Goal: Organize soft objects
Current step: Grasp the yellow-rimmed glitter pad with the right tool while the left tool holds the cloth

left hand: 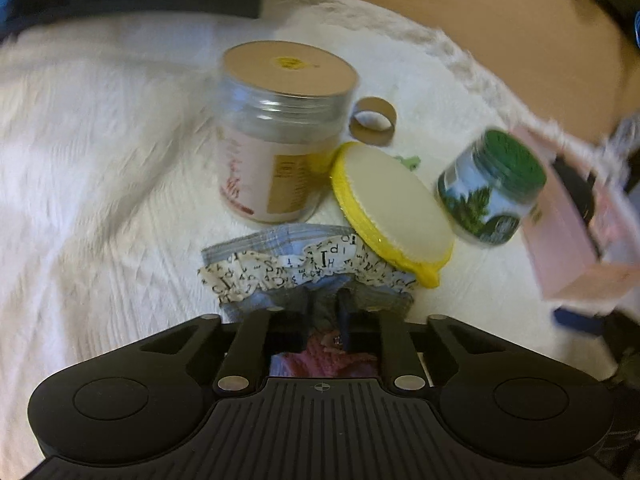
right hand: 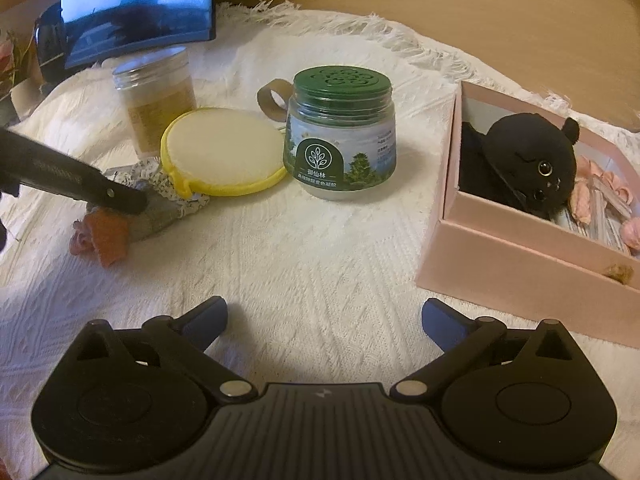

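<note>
My left gripper (left hand: 326,304) is shut on a small wrapped flower bouquet (left hand: 304,268) with letter-print paper; it also shows in the right wrist view (right hand: 160,204), with pink and orange flowers at its low end. The left gripper's fingers (right hand: 120,196) clamp the bouquet near the white cloth. A yellow-rimmed round sponge pad (right hand: 224,152) leans beside it. The pink box (right hand: 520,256) at the right holds a black plush toy (right hand: 528,160) and pink flowers. My right gripper (right hand: 324,320) is open and empty above the cloth.
A green-lidded jar (right hand: 340,132), a clear tub with a tan lid (right hand: 156,96) and a cardboard ring (right hand: 272,98) stand on the white fringed cloth (right hand: 320,260). A dark screen (right hand: 136,8) is at the back left. Wooden tabletop (right hand: 480,8) lies beyond.
</note>
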A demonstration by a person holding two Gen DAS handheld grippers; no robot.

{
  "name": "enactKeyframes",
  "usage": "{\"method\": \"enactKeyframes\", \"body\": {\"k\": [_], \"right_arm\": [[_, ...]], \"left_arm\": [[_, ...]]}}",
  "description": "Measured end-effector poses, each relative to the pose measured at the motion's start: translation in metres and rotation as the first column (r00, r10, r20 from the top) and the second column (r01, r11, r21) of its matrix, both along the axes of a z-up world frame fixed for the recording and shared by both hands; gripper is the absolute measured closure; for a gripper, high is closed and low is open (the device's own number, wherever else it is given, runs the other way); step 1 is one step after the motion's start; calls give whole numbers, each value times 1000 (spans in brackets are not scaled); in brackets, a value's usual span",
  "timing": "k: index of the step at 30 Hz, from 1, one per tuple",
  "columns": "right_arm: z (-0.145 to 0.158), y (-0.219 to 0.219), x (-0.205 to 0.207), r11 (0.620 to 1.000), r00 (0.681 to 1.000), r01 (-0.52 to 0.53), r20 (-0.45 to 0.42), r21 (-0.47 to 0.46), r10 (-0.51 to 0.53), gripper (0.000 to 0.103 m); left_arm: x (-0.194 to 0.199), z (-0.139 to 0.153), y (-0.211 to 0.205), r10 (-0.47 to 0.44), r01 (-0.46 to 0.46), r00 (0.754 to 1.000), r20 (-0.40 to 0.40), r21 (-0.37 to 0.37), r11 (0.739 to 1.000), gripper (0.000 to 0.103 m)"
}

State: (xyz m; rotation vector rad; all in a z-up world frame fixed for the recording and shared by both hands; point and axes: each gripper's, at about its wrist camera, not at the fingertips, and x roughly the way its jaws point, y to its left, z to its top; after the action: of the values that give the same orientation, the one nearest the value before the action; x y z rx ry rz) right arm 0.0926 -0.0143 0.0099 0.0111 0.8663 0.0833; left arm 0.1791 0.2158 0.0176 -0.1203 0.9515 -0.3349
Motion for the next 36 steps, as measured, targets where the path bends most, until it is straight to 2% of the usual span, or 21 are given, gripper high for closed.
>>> {"method": "enactKeyframes", "body": {"k": [2,4,7,12,15,18,21,23,26,28,29,32,36], "right_arm": [[3,3,1,1000,1000,-15,0,-16,15,7],[9,13,-2,995,999,-38,31,-96,41,11],[24,28,-4,981,990,-85,95,-174,103,12],[51,53,19,964,964,-205,136,-167,228,12],[61,67,46,954,952,-267,115,-138,284,12],[55,90,70,924,936,-320,79,-209,342,12],[37,119,80,894,933,-316,65,-318,353,21],[24,132,86,877,938,-299,55,-376,343,35],[15,133,98,889,952,-274,27,-367,305,52],[21,129,106,899,957,-274,2,-342,292,63],[28,127,108,908,958,-268,9,-324,286,71],[53,117,108,927,965,-236,44,-291,260,84],[82,97,116,950,980,-136,106,-281,171,89]], "left_arm": [[-5,3,7,1,-1,1000,8,-27,1000,90],[-12,9,12,-4,5,999,35,-30,1000,91],[-19,19,23,37,-36,997,62,-17,999,92],[-23,34,50,108,-109,990,87,4,994,92],[-22,33,64,156,-158,985,78,10,987,92],[-22,27,76,190,-190,980,64,-12,982,92],[-23,22,83,219,-218,974,53,-26,976,92],[-25,20,87,233,-232,971,47,-26,972,92],[-25,20,88,238,-238,970,48,-18,971,92],[-24,21,87,237,-237,970,47,-14,972,92],[-23,21,86,235,-235,971,49,-12,972,92],[-19,21,82,228,-227,972,54,-16,974,92],[-16,23,72,205,-205,977,60,-11,979,92]]}}
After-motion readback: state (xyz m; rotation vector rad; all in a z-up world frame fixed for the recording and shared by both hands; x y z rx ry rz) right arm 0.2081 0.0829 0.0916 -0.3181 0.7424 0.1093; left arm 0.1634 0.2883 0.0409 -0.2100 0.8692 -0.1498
